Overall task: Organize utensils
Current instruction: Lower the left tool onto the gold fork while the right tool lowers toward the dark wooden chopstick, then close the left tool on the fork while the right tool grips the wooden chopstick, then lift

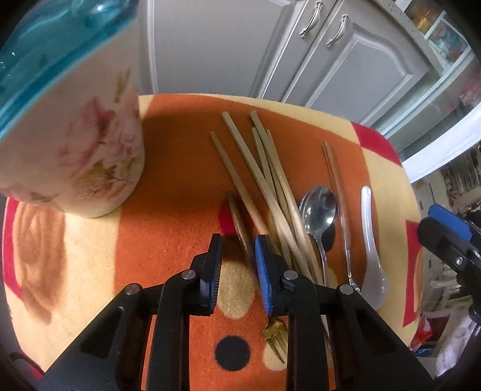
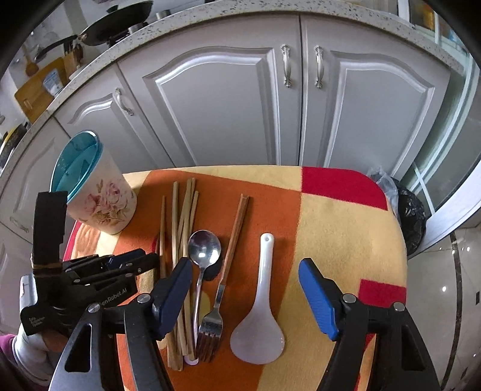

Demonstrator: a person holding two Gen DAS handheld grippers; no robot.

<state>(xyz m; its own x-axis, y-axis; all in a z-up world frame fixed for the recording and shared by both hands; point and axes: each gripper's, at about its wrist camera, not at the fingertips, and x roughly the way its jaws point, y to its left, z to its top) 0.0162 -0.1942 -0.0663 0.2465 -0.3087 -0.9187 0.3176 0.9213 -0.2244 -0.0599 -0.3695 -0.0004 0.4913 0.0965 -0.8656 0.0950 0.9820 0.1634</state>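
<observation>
Utensils lie on an orange, cream and red cloth [image 2: 330,216]: several bamboo chopsticks [image 1: 264,168] [image 2: 183,210], a steel spoon [image 1: 318,210] [image 2: 204,249], a wood-handled fork [image 2: 231,237], a white ladle spoon [image 2: 261,300] [image 1: 371,249] and a small gold fork [image 1: 275,334]. A floral holder with a teal rim [image 1: 90,150] [image 2: 96,192] stands at the left. My left gripper [image 1: 237,240] is partly open, its jaws on either side of a dark wooden stick [image 1: 239,222], not touching. My right gripper [image 2: 245,266] is wide open above the spoon, fork and ladle.
Grey cabinet doors [image 2: 225,105] stand behind the table under a speckled counter [image 2: 210,15] with a pan. A black bin bag [image 2: 412,216] sits right of the table. The left gripper's body [image 2: 90,276] shows at the left in the right wrist view.
</observation>
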